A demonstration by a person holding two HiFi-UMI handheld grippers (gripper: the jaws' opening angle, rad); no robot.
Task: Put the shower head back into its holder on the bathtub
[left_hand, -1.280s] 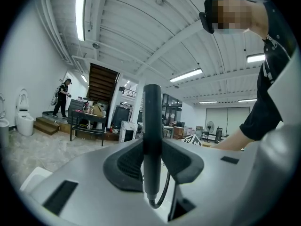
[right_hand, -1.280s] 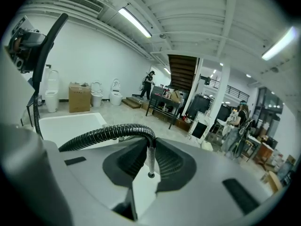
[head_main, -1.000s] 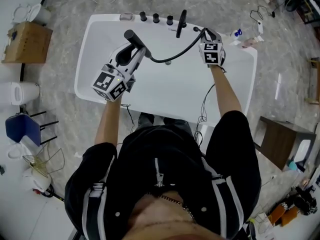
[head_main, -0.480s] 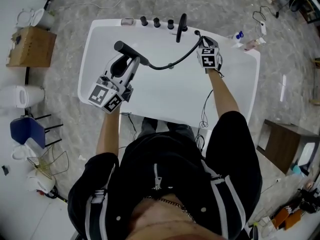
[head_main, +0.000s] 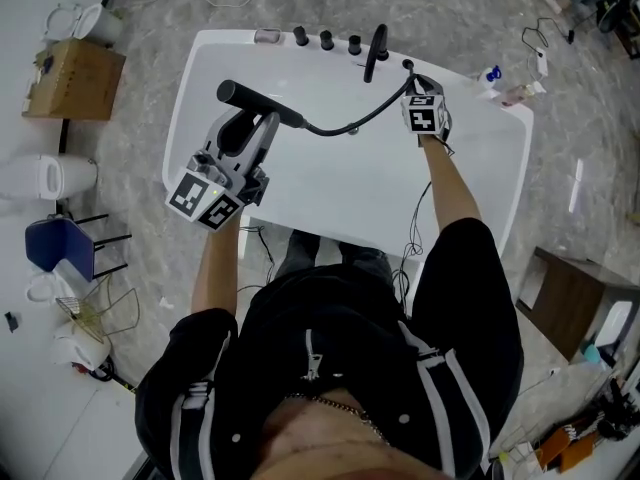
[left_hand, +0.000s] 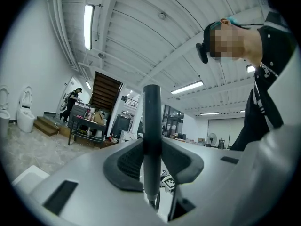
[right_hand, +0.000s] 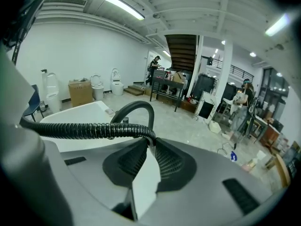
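Two tools, both loaded. The left tool [head_main: 262, 118] is clamped on the shower head [head_main: 235, 95], a slim matte-black wand held above the left half of the bathtub [head_main: 180, 118]. In the left gripper view the wand stands upright, squeezed between the ribbed dark pads [left_hand: 127, 164]. The right tool [head_main: 410, 80] pinches the hose [head_main: 345, 128] near the far rim, and the right gripper view shows its pads [right_hand: 169, 161] closed on the coil.

Step in hand, as I read it: carrying. The wand is up, the slack is managed, and nothing is docked yet. Three round black knobs [head_main: 327, 40] and a curved black faucet spout [head_main: 377, 50] sit on the far rim. I cannot tell which fitting is the holder.

Next move calls for bringing the wand to the holder and lining its long axis up with the socket. Meanwhile the right tool should feed hose so the loop does not pull the head off line.

Materials:
- Bathtub: glossy white, smooth, a rounded rectangle.
- Hose: black and corrugated, flexible, sagging in an arc.
- Wand: a rigid, smooth cylinder, probably slippery in the pads.
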